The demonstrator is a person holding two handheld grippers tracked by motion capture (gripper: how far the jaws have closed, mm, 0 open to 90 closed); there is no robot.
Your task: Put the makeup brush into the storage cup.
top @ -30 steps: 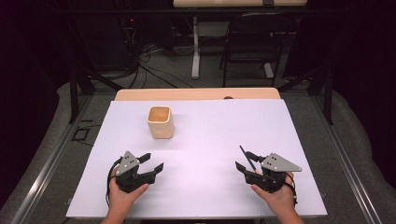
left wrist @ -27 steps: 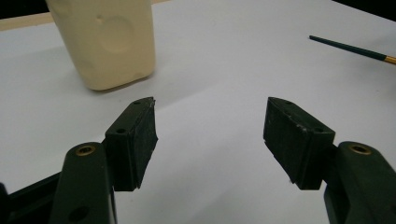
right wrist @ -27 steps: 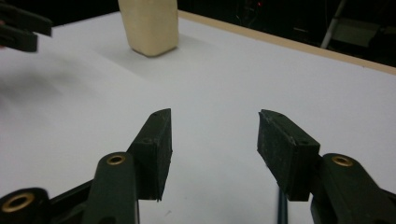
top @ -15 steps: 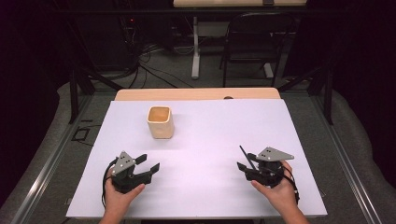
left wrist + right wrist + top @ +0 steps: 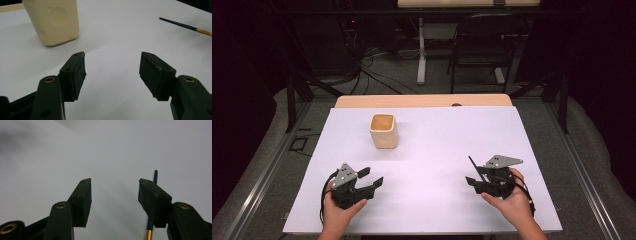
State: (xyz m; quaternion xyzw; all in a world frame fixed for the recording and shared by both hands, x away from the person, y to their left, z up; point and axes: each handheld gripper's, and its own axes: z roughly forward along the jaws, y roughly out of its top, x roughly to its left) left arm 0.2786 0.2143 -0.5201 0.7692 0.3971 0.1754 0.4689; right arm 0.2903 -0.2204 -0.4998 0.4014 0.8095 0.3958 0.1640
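Table point(image 5: 432, 145): a broad white surface that takes up the middle of the high view; a strip of bare wood shows along its far edge.
Chair point(image 5: 484, 45): dark, on the floor beyond the far edge of the table, right of centre.
Cup point(image 5: 384, 131): cream-coloured with rounded corners, upright and open at the top, on the far left part of the table. It stands well apart from both grippers. In the left gripper view it sits at the upper left, beyond the left jaw.
Left gripper point(image 5: 371, 178): held in the person's left hand point(image 5: 339, 210) at the near left of the table. Its jaws stand wide apart with nothing between them, and they aim toward the far right.
Right gripper point(image 5: 471, 181): held in the person's right hand point(image 5: 509, 200) at the near right of the table, with a grey plate on top. Its jaws are spread and hold nothing, with white table between the pads.
Paintbrush point(image 5: 151, 220): thin and dark green with a gold band, lying flat on the table just beside the right gripper. In the right gripper view it runs partly behind the right-hand jaw, outside the gap. In the high view its dark handle angles toward the far left.
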